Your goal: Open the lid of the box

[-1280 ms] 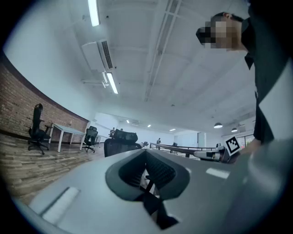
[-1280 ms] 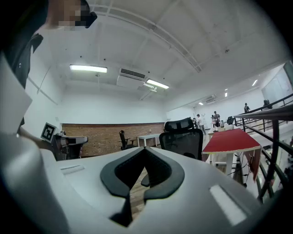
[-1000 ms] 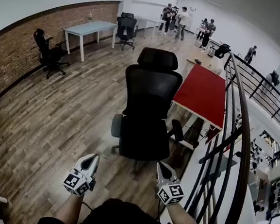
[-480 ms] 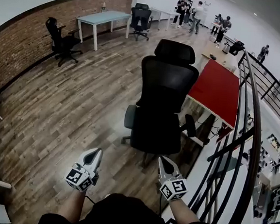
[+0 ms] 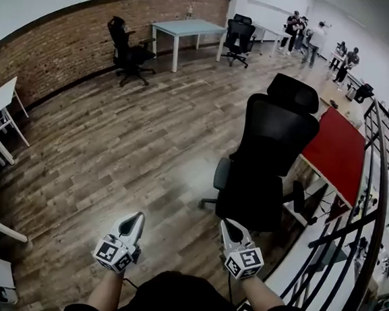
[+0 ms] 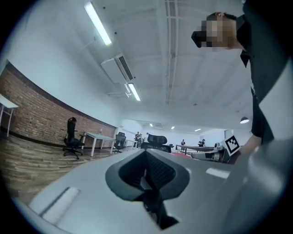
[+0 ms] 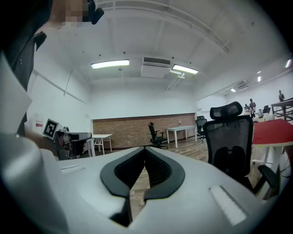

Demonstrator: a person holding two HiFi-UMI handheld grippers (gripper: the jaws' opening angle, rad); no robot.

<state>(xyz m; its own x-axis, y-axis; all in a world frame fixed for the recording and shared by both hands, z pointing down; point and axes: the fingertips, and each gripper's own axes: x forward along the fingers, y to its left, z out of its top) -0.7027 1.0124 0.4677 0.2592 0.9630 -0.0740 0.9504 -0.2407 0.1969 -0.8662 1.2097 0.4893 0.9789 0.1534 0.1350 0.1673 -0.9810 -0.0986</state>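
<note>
Shift: black office chair [image 5: 268,165] slid from the centre to the right of my head view as I turned left.
Left gripper [image 5: 135,219]: jaws pressed together, empty, pointing level.
Right gripper [image 5: 227,226]: likewise closed on nothing.
Red table [image 5: 340,154]: beyond the chair.
Box: nowhere in any view.
Doing it well: I judged I should find the box first, then spread the jaws before reaching for its lid.

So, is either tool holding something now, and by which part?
Nothing is held. The left tool and the right tool both have their jaws shut together, with nothing between them.
</note>
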